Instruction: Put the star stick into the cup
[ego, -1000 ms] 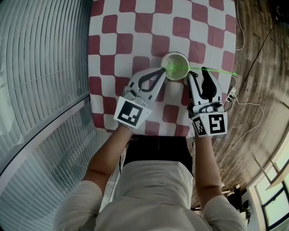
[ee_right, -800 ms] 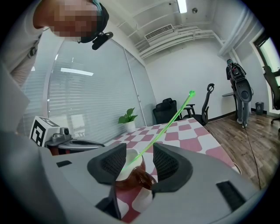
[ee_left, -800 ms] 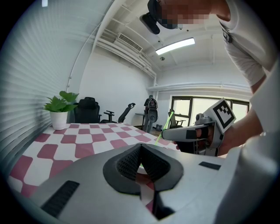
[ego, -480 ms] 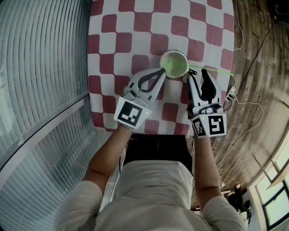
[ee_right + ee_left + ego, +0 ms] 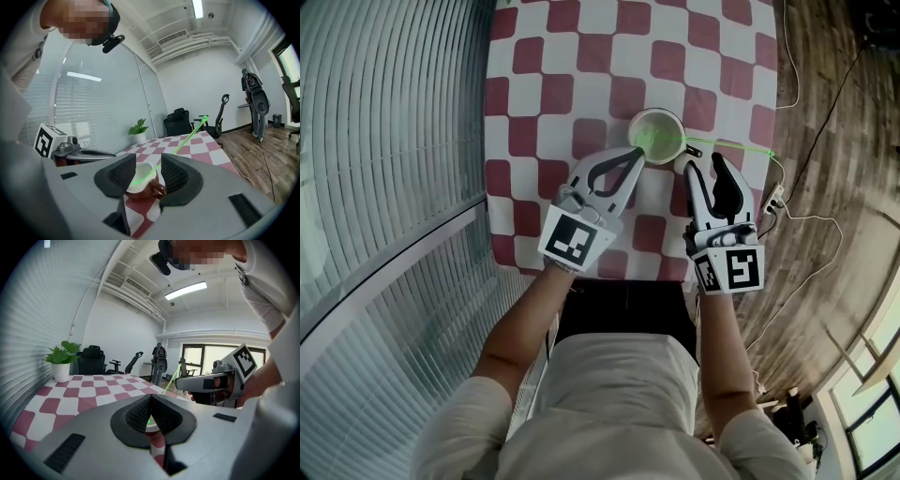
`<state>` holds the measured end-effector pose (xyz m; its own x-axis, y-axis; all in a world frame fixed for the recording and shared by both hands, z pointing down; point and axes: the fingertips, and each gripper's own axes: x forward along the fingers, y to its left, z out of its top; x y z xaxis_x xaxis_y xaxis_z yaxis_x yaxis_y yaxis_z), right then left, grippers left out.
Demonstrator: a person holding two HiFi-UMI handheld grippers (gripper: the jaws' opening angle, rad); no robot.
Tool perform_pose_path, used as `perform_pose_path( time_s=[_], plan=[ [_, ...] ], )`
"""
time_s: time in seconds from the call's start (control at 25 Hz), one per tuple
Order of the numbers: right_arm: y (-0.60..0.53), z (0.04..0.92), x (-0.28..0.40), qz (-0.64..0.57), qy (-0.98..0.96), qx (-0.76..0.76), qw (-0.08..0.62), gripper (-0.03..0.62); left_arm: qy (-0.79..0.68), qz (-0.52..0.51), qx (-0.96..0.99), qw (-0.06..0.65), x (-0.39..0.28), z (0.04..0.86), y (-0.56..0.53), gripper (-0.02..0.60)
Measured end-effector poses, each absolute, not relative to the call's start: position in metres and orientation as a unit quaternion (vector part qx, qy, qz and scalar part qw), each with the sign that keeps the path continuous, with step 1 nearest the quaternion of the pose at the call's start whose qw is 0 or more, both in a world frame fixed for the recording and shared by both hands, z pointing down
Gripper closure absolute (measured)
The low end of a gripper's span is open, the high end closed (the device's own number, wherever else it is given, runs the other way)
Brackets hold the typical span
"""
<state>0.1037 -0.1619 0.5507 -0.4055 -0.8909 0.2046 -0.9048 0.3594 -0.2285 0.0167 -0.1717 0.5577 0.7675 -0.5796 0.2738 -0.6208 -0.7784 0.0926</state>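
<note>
The cup (image 5: pixel 659 137) stands on the checked tablecloth (image 5: pixel 534 94). The star stick (image 5: pixel 727 147) has its lower end inside the cup and leans out over the rim on the cup's handle side. Its far tip is too small in the head view to show its shape. The left gripper (image 5: pixel 635 153) lies on the near left side of the cup with its jaws closed together and nothing gripped. In the left gripper view (image 5: pixel 151 399) the closed pads cover nearly all of the cup (image 5: pixel 149 421); only a pale sliver with a green glint shows below them, and the stick (image 5: pixel 172 378) rises beyond. The right gripper (image 5: pixel 703 162) lies on the near right side of the cup with its jaws apart. In the right gripper view (image 5: pixel 148 164) the cup (image 5: pixel 142 172) and its brown handle show in the gap between the pads. The stick (image 5: pixel 180 140) slants up from the cup, touching neither pad. The base of the cup is hidden behind the gripper body. A potted plant (image 5: pixel 139 130) stands beyond the cup.
</note>
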Motion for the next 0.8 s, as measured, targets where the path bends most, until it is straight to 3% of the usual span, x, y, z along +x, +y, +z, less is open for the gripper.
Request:
perform_pose_path(
  time_s=[0.8],
  plan=[
    [-0.154, 0.473, 0.087, 0.094, -0.848, 0.520, 0.032, 0.536, -0.320, 0.094, 0.938, 0.095, 0.024, 0.495, -0.161, 0.551]
  ],
)
